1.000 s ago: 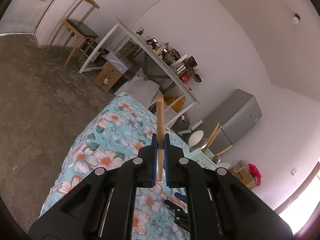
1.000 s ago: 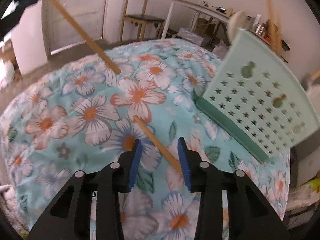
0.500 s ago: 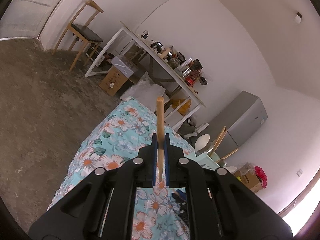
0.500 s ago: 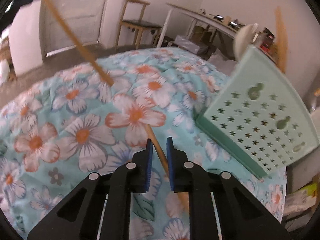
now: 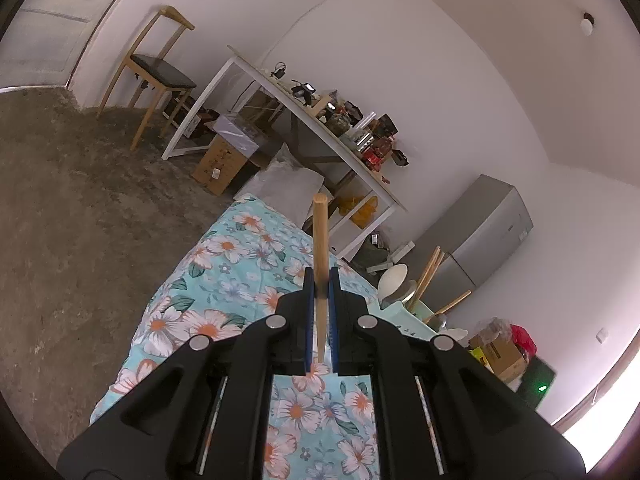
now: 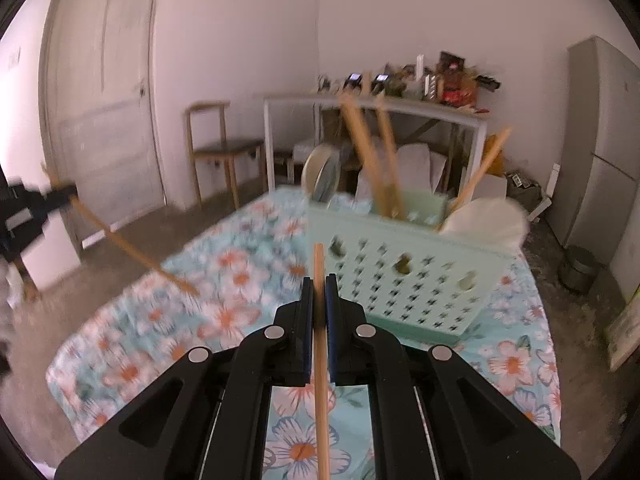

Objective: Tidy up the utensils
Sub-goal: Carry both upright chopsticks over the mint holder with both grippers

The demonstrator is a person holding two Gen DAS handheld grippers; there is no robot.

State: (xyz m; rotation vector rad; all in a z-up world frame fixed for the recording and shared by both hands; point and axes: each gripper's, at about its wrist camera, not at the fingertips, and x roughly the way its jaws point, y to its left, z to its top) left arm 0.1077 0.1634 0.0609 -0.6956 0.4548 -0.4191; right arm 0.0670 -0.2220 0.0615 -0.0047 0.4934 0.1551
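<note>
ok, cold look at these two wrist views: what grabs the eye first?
Each gripper is clamped on a wooden chopstick: the left gripper holds one upright, the right gripper another. Behind it on the floral cloth stands a mint utensil rack already holding sticks.

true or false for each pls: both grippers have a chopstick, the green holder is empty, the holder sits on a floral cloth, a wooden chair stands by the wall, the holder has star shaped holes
1. Each gripper holds a wooden chopstick. True: the left gripper is shut on a chopstick, and the right gripper, whose jaws have just been closing, is clamped on another chopstick.
2. The green holder is empty. False: wooden sticks and pale spoon-like utensils stand in it.
3. The holder sits on a floral cloth. True.
4. A wooden chair stands by the wall. True.
5. The holder's front is solid, without holes. False: it is pierced with rows of star-shaped holes.
</note>
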